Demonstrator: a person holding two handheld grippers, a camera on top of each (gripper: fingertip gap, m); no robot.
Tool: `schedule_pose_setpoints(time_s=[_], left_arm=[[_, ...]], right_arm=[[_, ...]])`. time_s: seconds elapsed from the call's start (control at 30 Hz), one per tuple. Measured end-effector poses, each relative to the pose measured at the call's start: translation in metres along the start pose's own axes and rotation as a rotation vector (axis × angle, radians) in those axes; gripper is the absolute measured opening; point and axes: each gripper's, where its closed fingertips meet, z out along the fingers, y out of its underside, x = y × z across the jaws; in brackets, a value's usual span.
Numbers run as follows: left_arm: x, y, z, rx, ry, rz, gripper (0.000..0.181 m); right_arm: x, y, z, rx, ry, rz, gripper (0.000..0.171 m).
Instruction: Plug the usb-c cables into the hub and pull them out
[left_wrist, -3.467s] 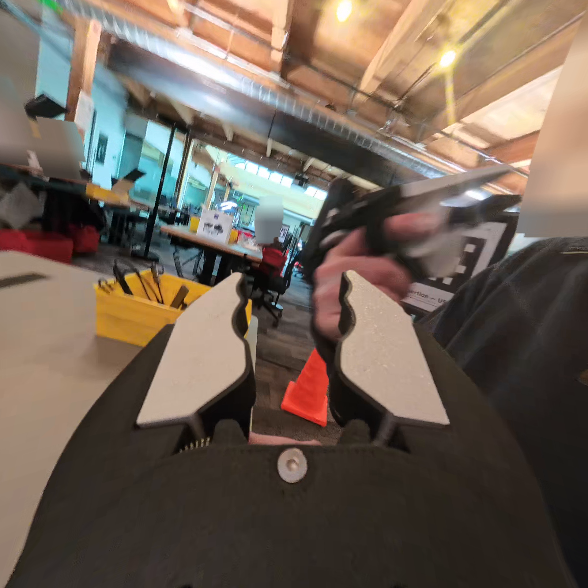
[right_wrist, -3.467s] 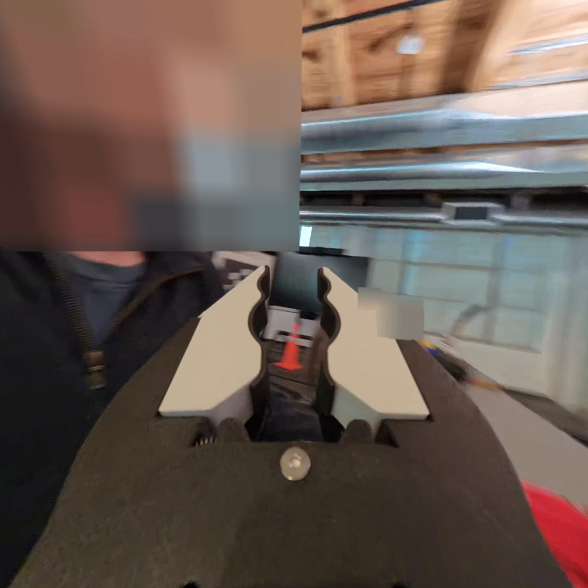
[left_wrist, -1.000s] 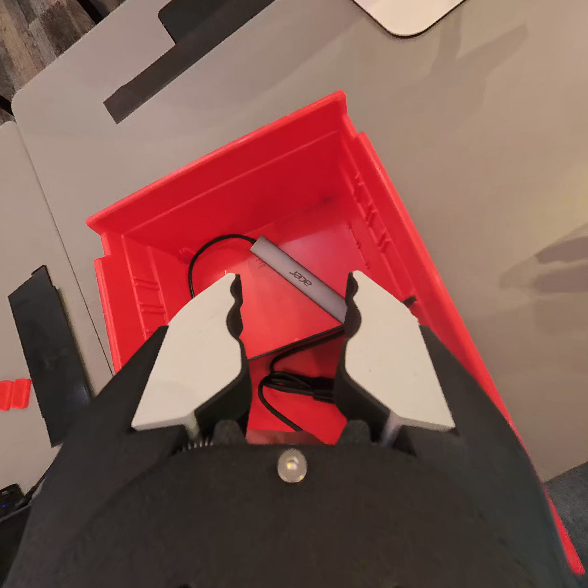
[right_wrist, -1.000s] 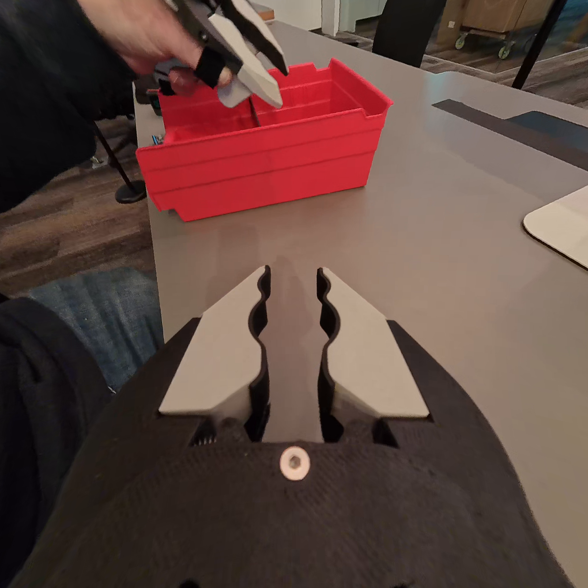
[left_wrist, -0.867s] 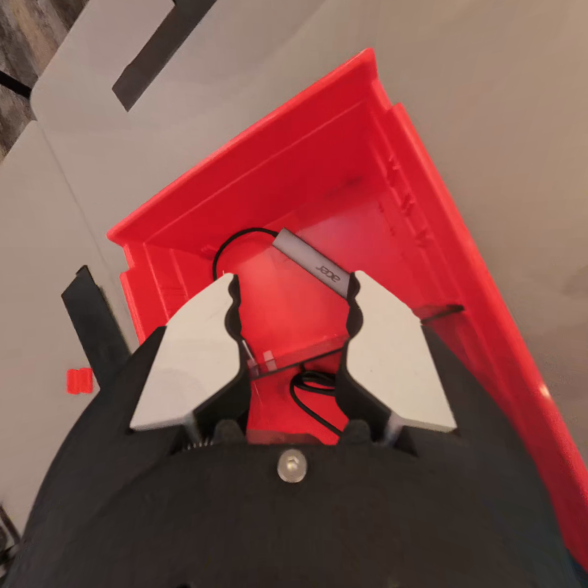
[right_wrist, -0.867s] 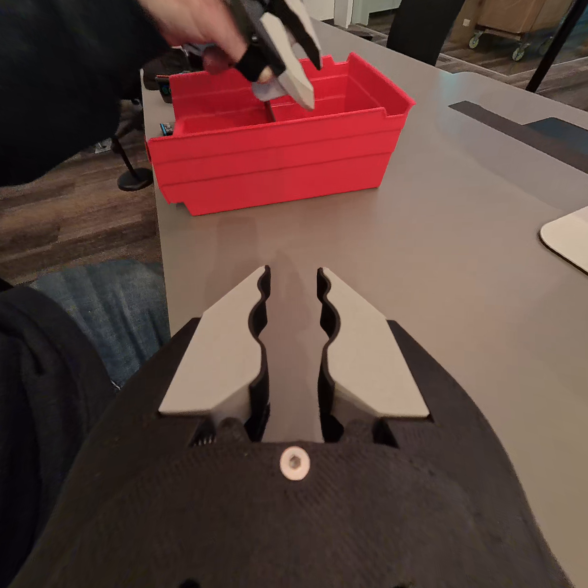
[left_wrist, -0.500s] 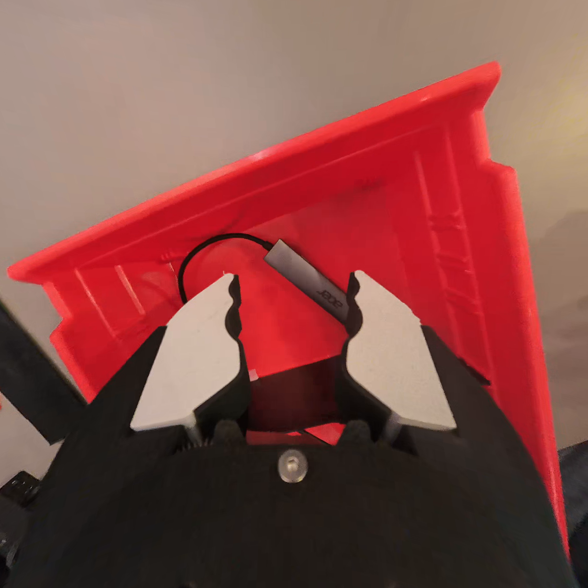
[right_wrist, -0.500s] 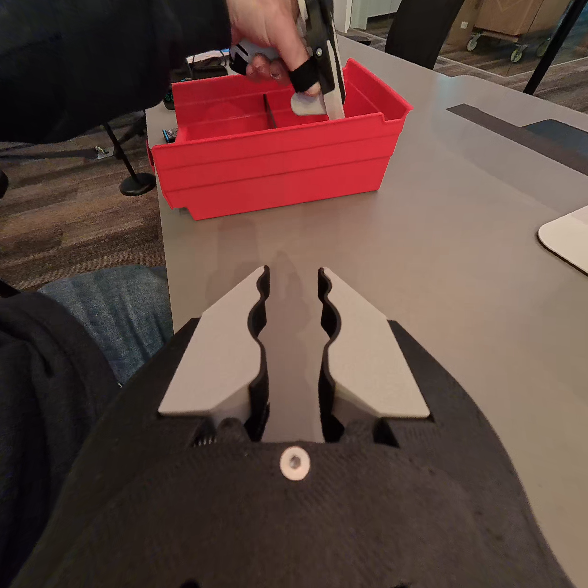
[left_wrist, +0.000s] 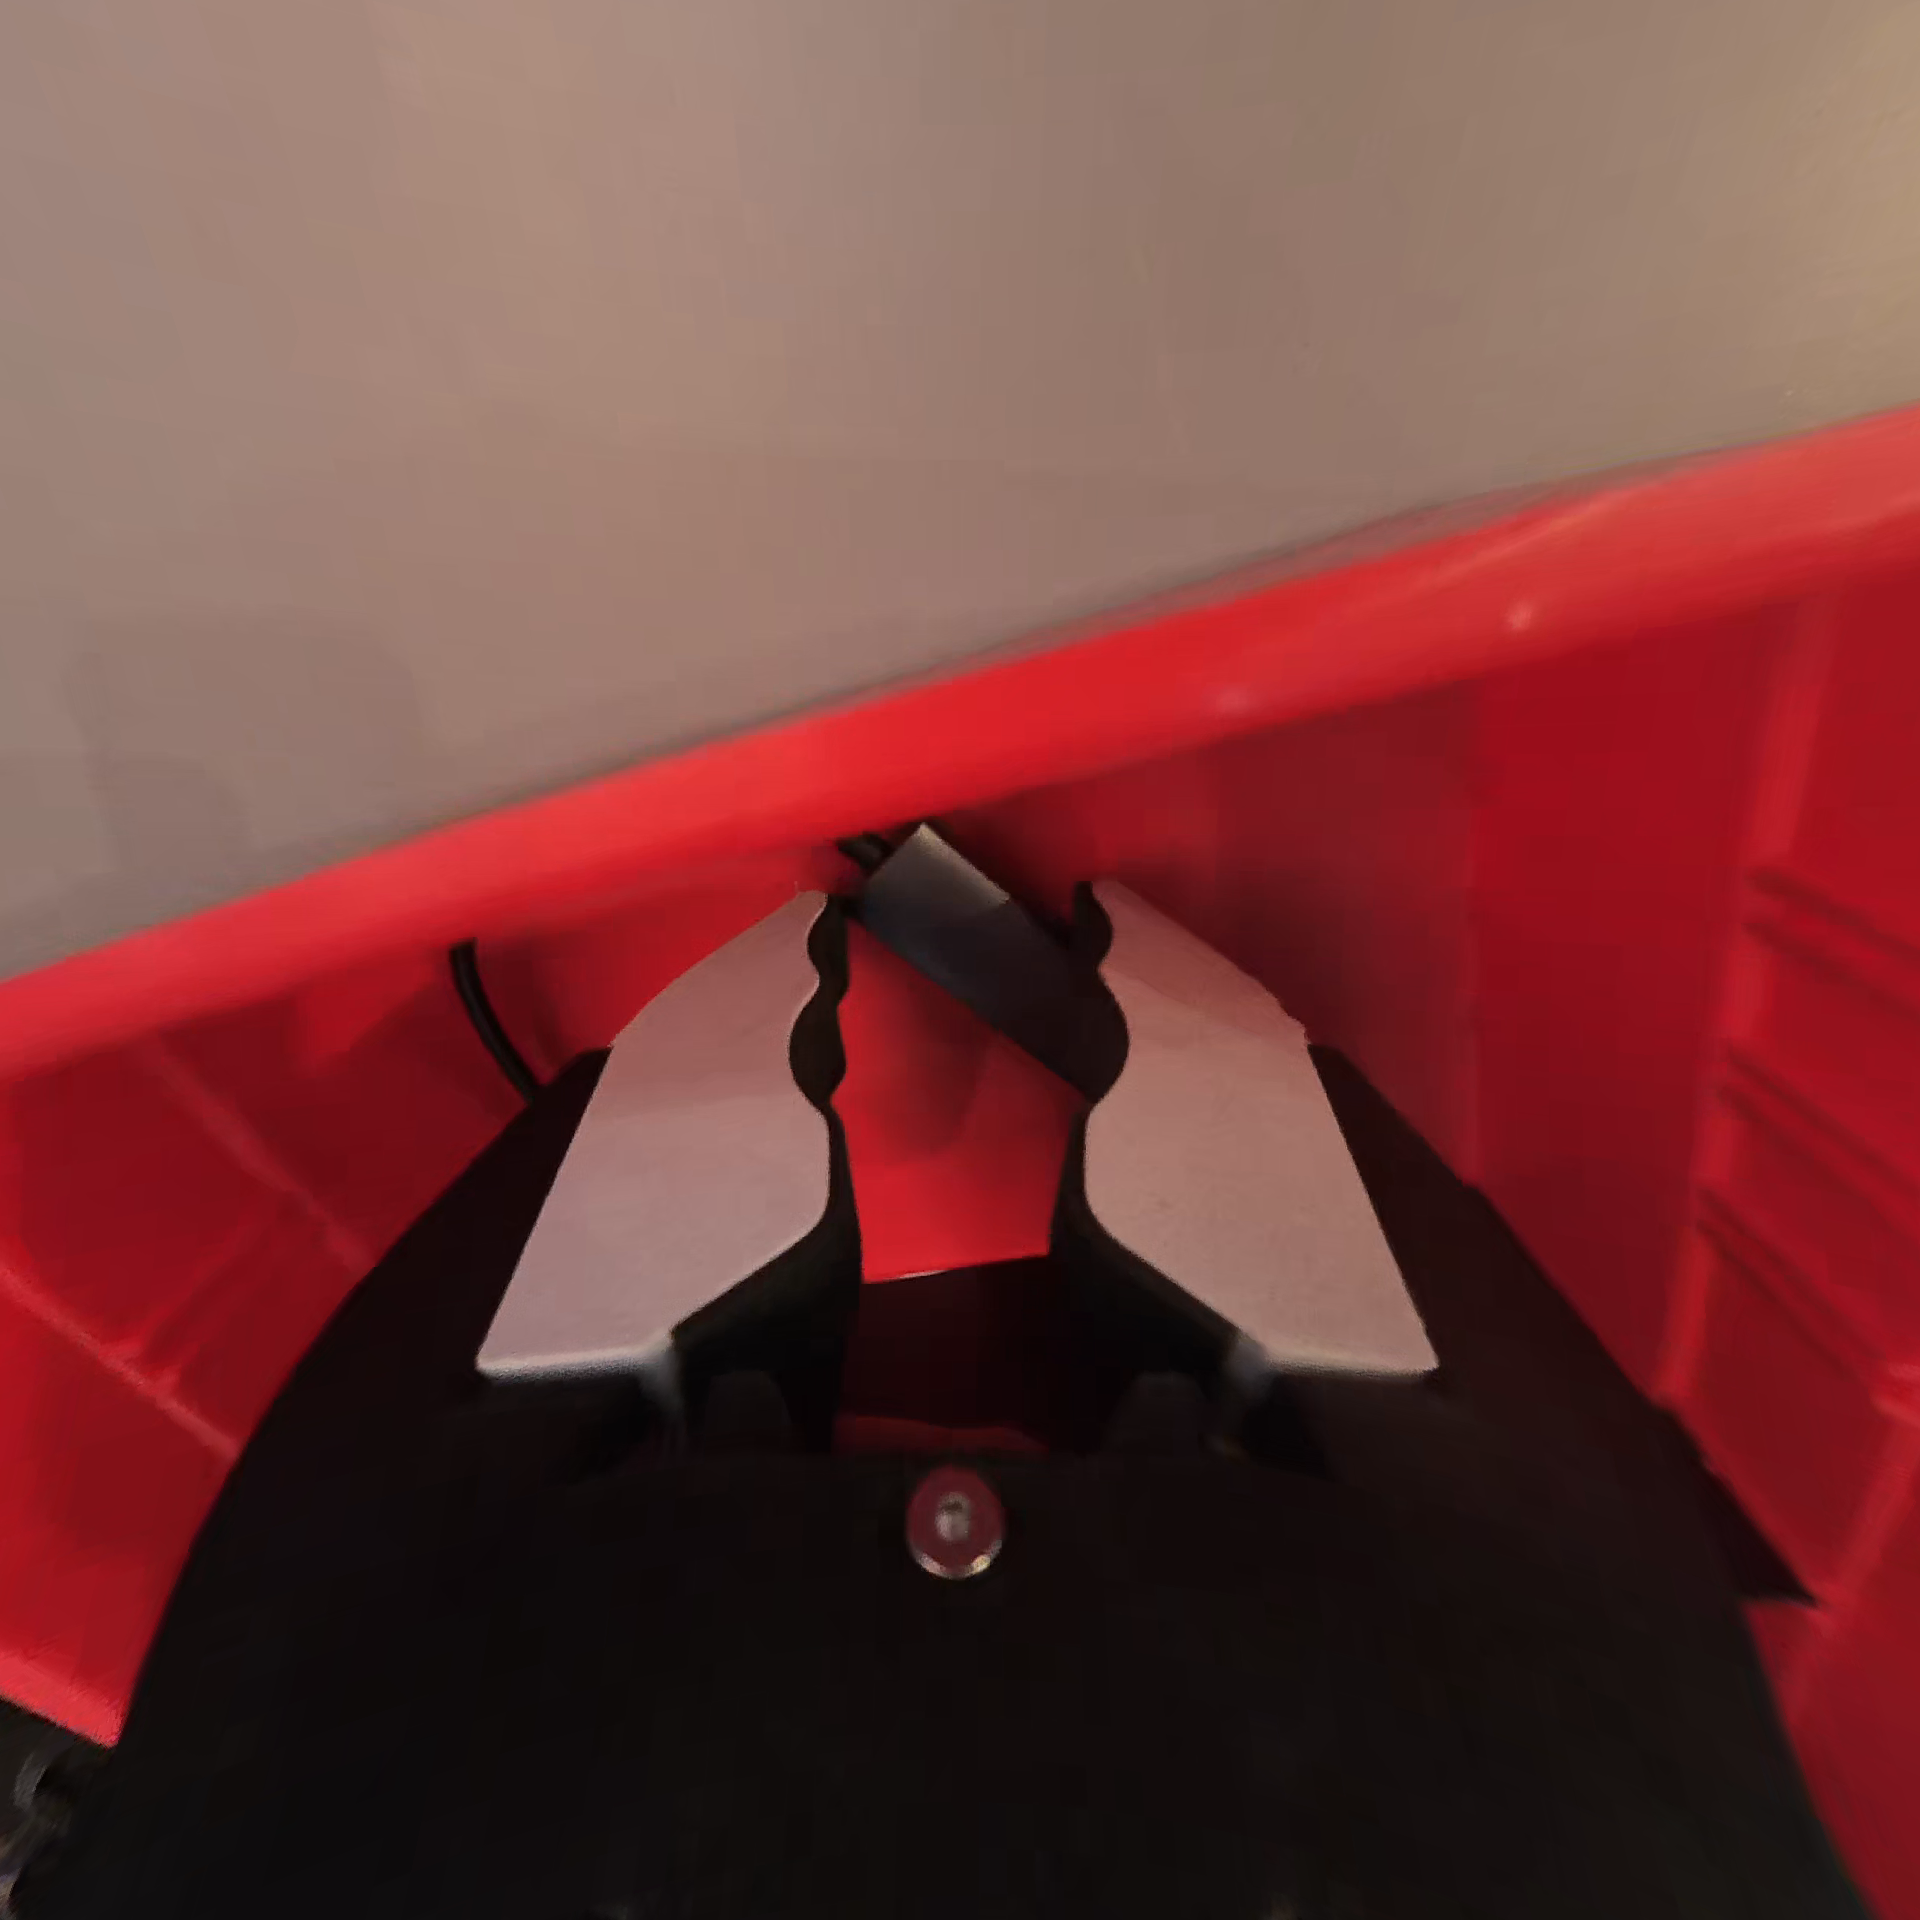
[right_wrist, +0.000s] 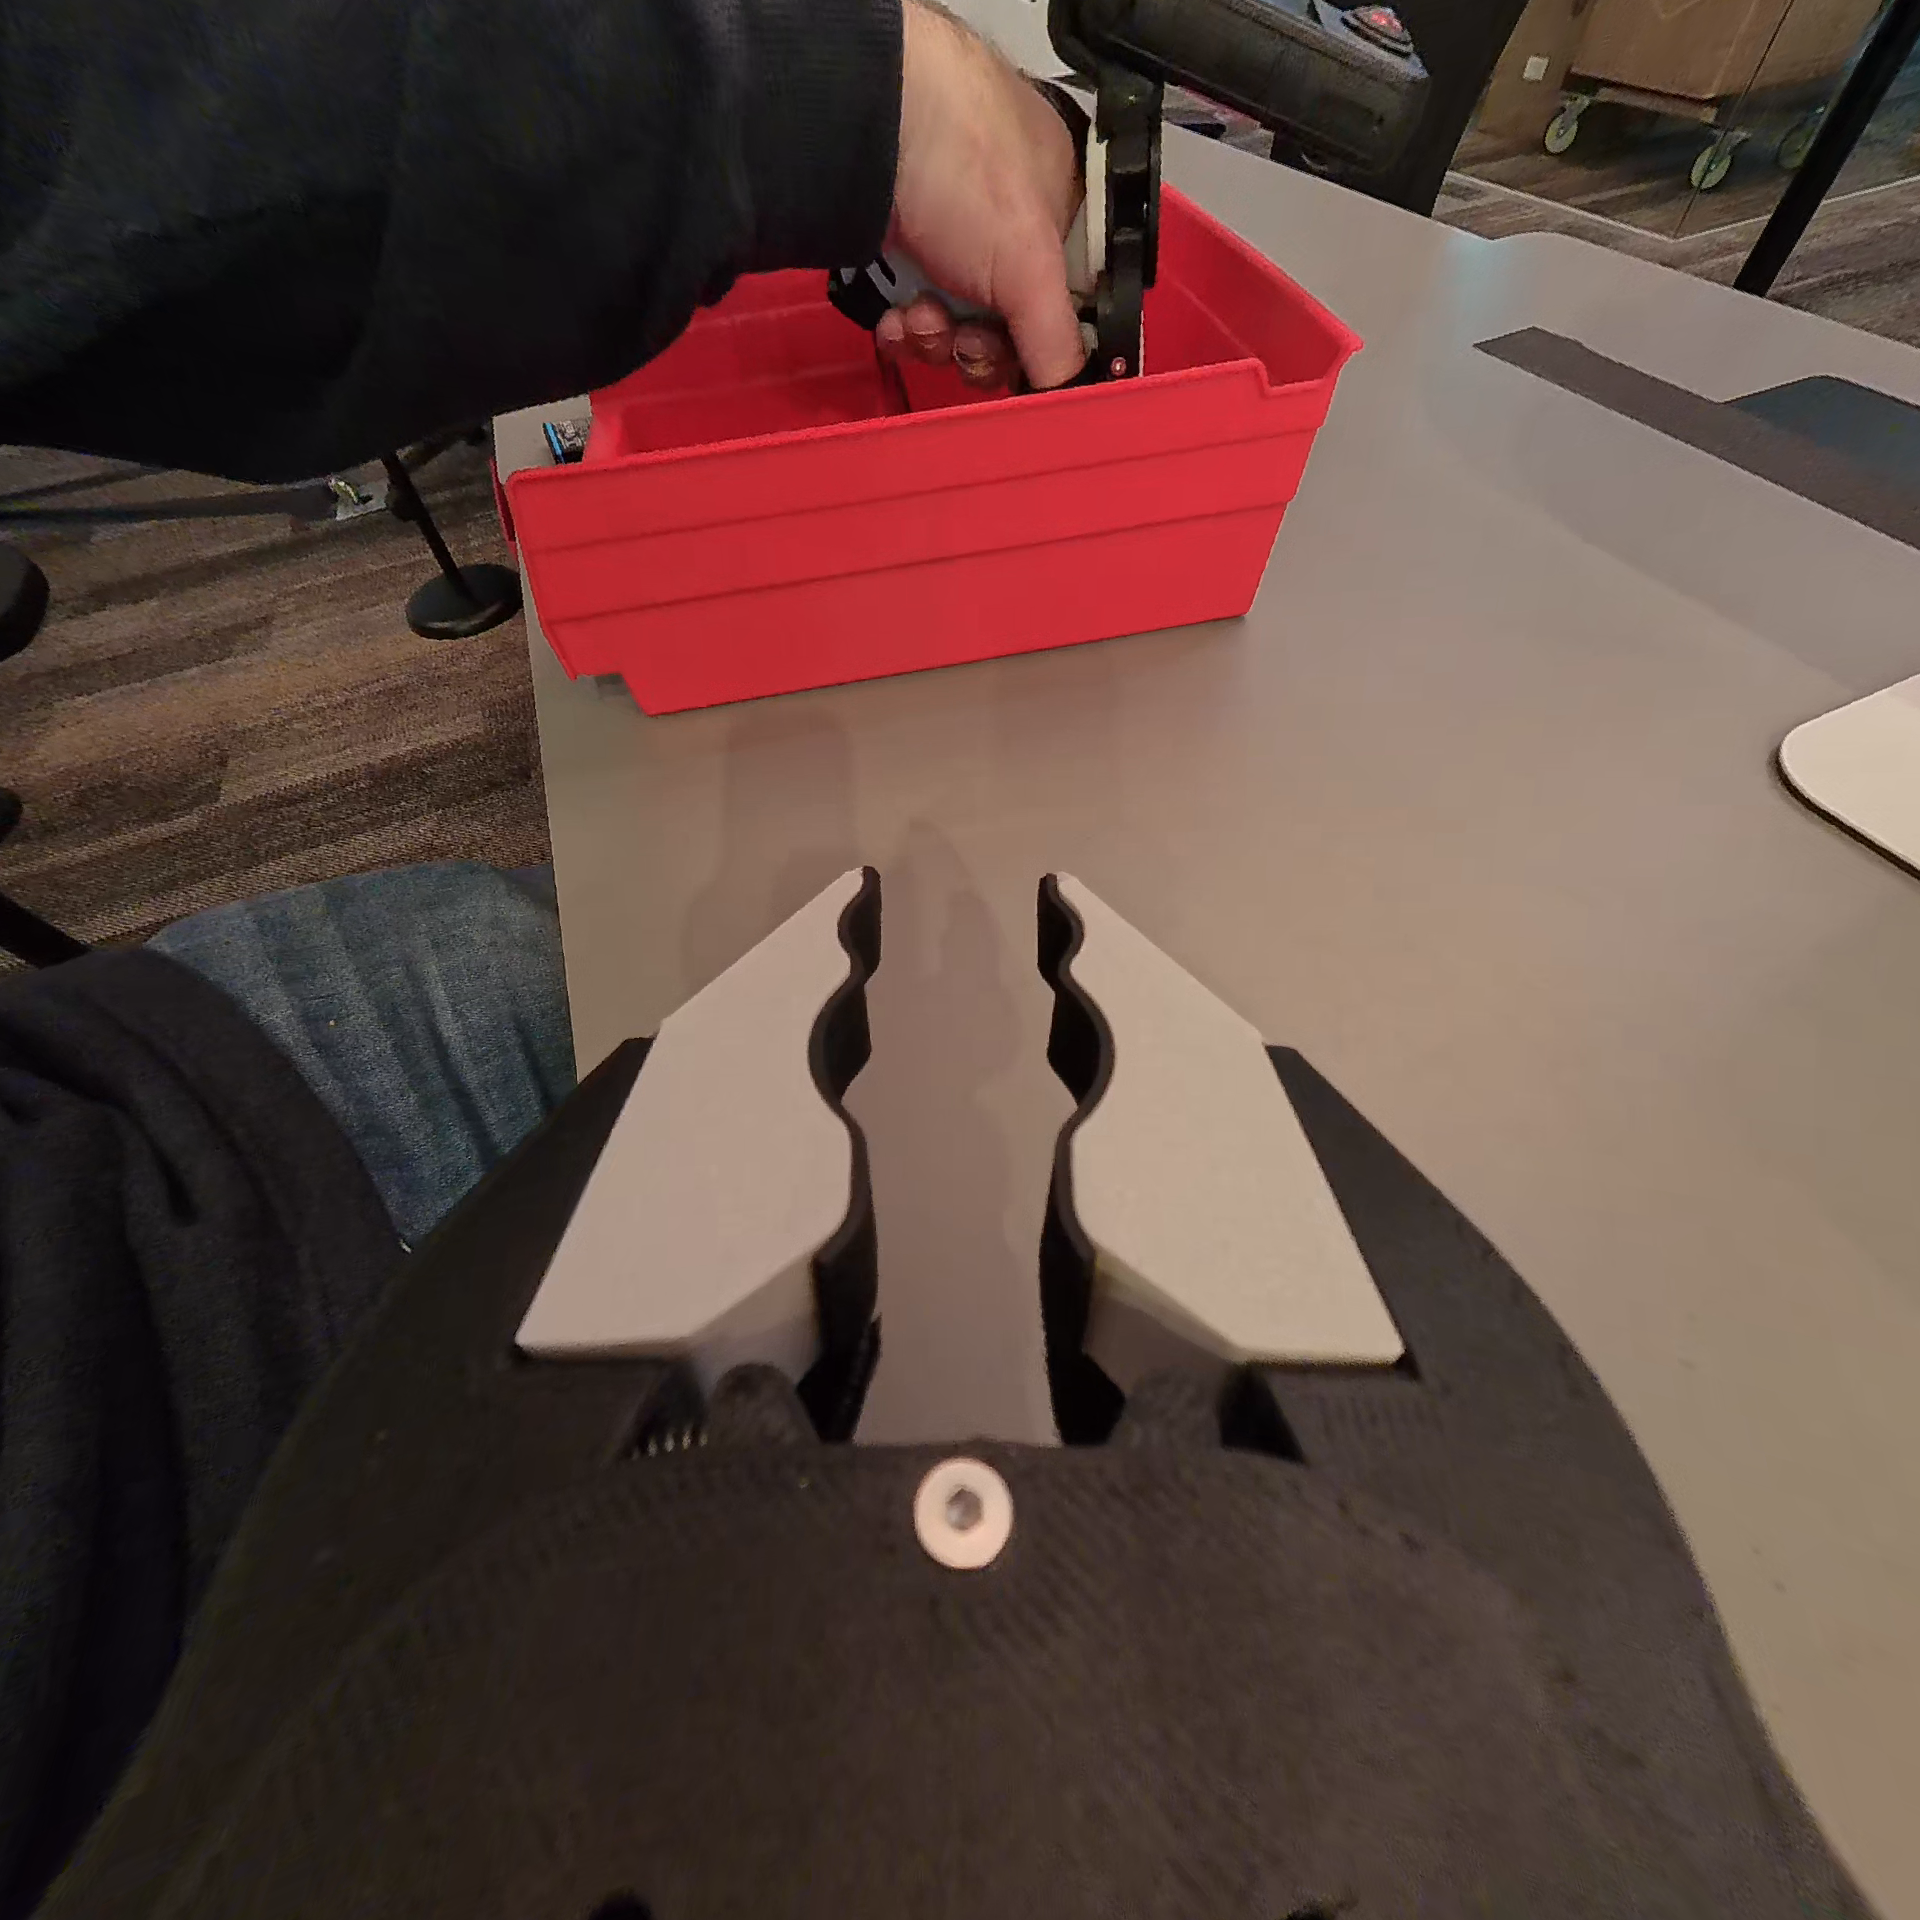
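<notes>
The left gripper, jaws apart, reached into the red bin to straddle the hub, while the right gripper waited, jaws apart, over the bench.

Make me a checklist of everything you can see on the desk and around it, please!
Surface: grey table, mostly bare.
Job's things: dark hub inside the red bin, against its wall.
Clutter: white pad at the table's right edge.
Grippers: left tongs open, lowered into the bin around the hub; right tongs open, empty, above the table.
Cables: black cable along the bin wall.
Surroundings: carpet floor, black stand base.
</notes>
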Motion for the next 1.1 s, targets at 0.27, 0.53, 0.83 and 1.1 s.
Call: schedule_pose_setpoints(time_s=[0.27,0.53,0.83,1.1], left_arm=[[0.003,-0.008,-0.015,0.146,0.053,0.007,0.034],[-0.001,-0.023,-0.072,0.398,0.02,0.048,0.028],[0.014,-0.032,-0.164,0.69,-0.066,0.149,0.023],[0.138,-0.052,-0.246,0.834,-0.088,0.506,0.023]], right_arm=[[0.001,0.0,-0.001,0.006,-0.001,0.006,0.028],[0.001,-0.001,0.0,0.007,0.002,0.009,0.028],[0.004,-0.014,-0.007,0.072,0.029,0.004,0.027],[0.015,-0.046,-0.03,0.242,0.072,0.05,0.04]])
